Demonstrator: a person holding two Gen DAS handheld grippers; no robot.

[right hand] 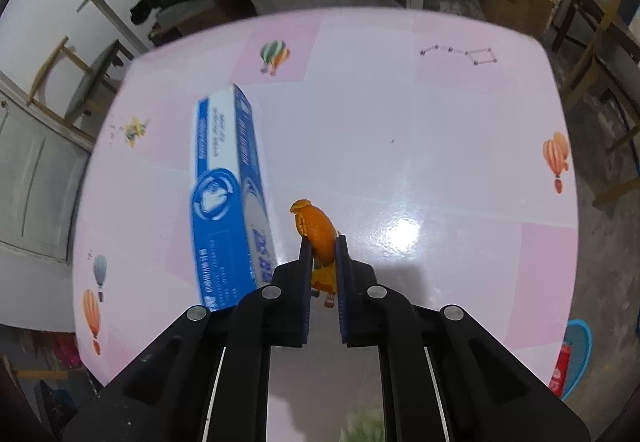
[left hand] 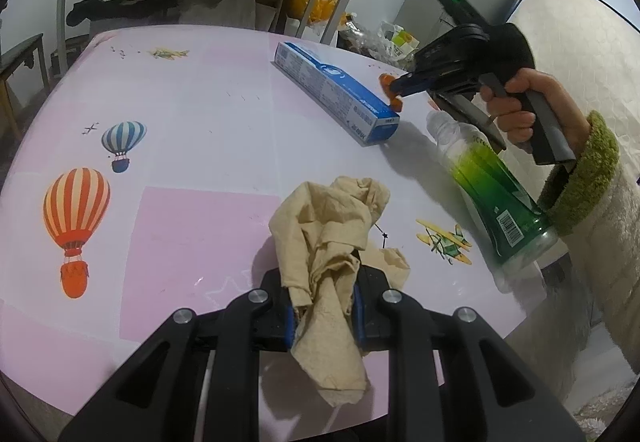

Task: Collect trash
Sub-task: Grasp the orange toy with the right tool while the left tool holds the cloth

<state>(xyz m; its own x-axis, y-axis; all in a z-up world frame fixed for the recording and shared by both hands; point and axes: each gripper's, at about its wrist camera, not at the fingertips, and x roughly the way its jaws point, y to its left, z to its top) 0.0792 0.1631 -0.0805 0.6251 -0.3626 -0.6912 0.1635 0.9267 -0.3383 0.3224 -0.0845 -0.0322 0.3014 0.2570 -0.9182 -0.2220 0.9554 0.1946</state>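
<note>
**Peel pinched, lift pending**

While the crumpled paper napkin [left hand: 332,242] is held clamped in the left gripper [left hand: 323,316] above the table [left hand: 192,98], the orange peel [right hand: 317,232] is pinched between the closed pads of the right gripper [right hand: 323,248], just beside the blue toothpaste box [right hand: 230,198]. Pick-up step is judged in hand; a straight lift clear of the box is called for next, then transfer to a bin, none seen. Peel is curled, ragged-edged, bright orange. Green bottle [left hand: 492,194] is left lying nearby.
</note>
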